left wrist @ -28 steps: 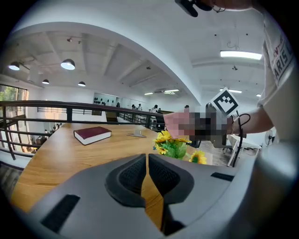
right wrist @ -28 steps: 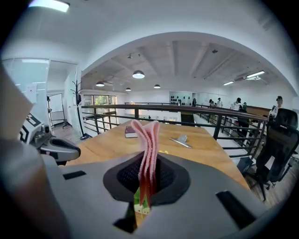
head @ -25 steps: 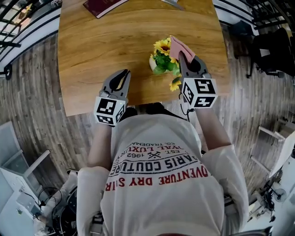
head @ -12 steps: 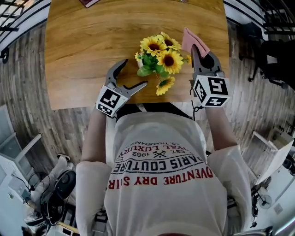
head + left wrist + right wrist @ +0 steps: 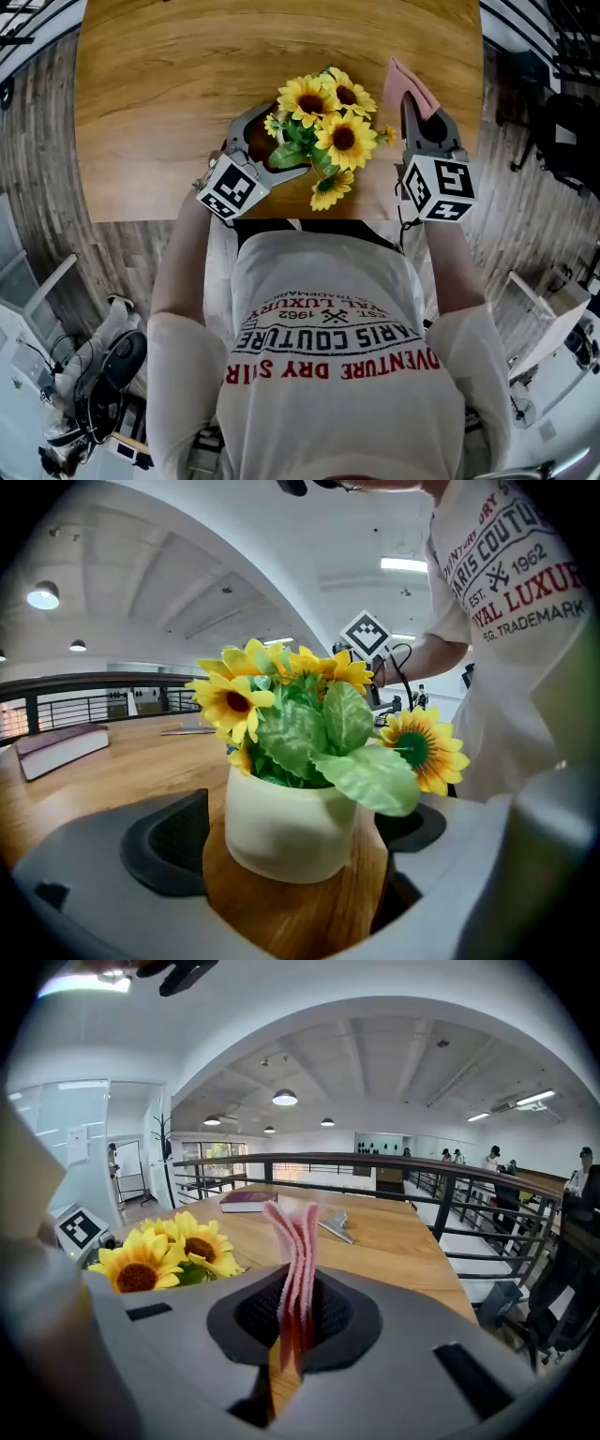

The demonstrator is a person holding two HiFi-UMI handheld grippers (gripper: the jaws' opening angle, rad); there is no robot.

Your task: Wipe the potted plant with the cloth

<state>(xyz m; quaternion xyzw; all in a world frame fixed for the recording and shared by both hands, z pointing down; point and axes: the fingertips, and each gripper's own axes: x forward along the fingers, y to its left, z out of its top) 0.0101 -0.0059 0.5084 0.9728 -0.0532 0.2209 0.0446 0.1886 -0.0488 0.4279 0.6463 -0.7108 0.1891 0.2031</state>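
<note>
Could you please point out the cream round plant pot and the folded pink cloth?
cream round plant pot [image 5: 281, 829], left gripper view, front wall.
folded pink cloth [image 5: 297, 1258], right gripper view, upright folds.

head cam: steep down over table [image 5: 141, 94] | L cam: close on plant [image 5: 281, 827] | R cam: farther, plant left

Plant [image 5: 319, 127]: yellow sunflowers and green leaves in a cream pot [image 5: 281, 825], upright on the wooden table [image 5: 159, 103], pot between the left gripper's [image 5: 272, 141] open jaws. Cloth [image 5: 411, 86]: pink, folded, pinched upright in the right gripper [image 5: 419, 112], just beside the flowers
</note>
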